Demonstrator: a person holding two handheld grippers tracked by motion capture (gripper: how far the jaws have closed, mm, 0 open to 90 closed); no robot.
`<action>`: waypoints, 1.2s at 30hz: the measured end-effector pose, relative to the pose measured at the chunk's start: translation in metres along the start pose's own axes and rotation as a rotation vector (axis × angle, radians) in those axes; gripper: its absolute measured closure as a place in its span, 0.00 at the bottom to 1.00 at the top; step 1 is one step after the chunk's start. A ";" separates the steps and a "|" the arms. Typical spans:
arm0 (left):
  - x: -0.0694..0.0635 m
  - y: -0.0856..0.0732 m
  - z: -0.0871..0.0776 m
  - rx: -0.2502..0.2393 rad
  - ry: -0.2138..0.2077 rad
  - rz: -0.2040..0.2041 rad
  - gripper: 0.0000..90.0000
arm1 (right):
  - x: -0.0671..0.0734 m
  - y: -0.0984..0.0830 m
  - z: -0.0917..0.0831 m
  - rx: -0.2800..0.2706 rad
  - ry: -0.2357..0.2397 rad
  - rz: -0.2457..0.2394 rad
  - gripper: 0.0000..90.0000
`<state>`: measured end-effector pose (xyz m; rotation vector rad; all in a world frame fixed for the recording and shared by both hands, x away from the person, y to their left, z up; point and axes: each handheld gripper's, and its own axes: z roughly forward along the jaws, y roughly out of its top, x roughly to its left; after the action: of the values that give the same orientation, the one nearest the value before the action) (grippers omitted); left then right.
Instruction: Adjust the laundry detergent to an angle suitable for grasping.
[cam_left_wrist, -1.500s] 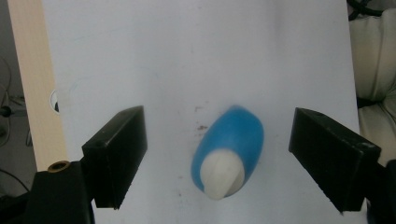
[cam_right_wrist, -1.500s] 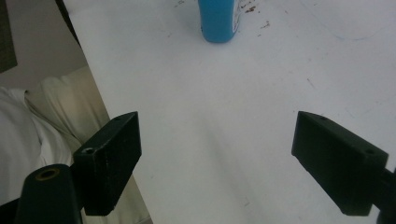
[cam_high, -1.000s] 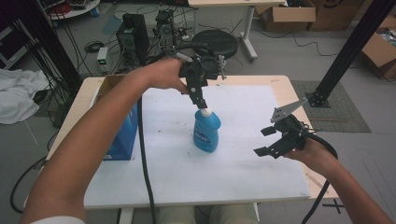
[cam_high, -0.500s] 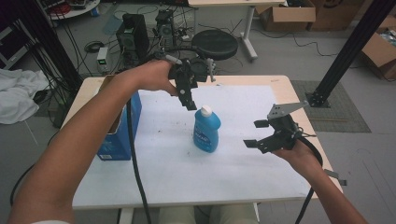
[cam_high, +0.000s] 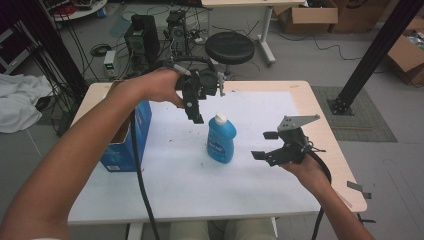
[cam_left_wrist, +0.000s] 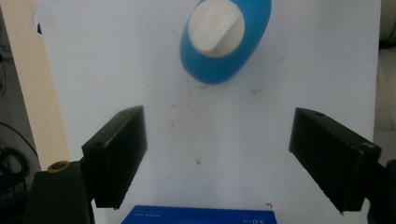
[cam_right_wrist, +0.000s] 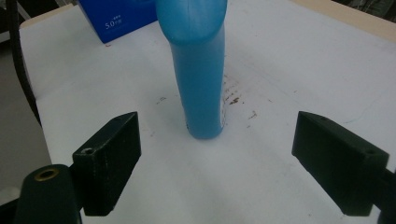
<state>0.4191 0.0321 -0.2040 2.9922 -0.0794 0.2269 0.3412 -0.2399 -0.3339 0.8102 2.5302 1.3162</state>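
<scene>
Black jaws on both your tools are spread wide, nothing gripped. Left tool (cam_high: 196, 111) hangs above and just behind the blue bottle (cam_high: 221, 139), pointing down; its view looks straight onto the white cap (cam_left_wrist: 218, 27). Right tool (cam_high: 267, 146) sits low, beside the bottle, aimed at its body (cam_right_wrist: 200, 79). Bottle stands upright mid-desk (cam_high: 240, 200), free, blue box (cam_high: 125, 140) to its left. Looks like a pre-grasp: advance the right tool until the bottle sits between the jaws, then close. Left forearm reaches far forward, wrist bent down; right wrist level.
</scene>
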 end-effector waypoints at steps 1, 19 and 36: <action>0.000 -0.001 0.001 0.002 -0.001 0.002 0.22 | 0.000 0.000 0.001 -0.002 0.000 0.003 0.17; 0.002 -0.011 0.005 0.017 -0.006 -0.019 0.22 | 0.009 -0.005 0.046 -0.109 -0.044 0.009 0.17; 0.004 -0.014 0.008 0.016 -0.016 -0.027 0.22 | 0.011 0.002 0.079 -0.163 -0.036 0.026 0.17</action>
<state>0.4247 0.0448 -0.2133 3.0091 -0.0386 0.2021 0.3634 -0.1772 -0.3785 0.8267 2.3550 1.4791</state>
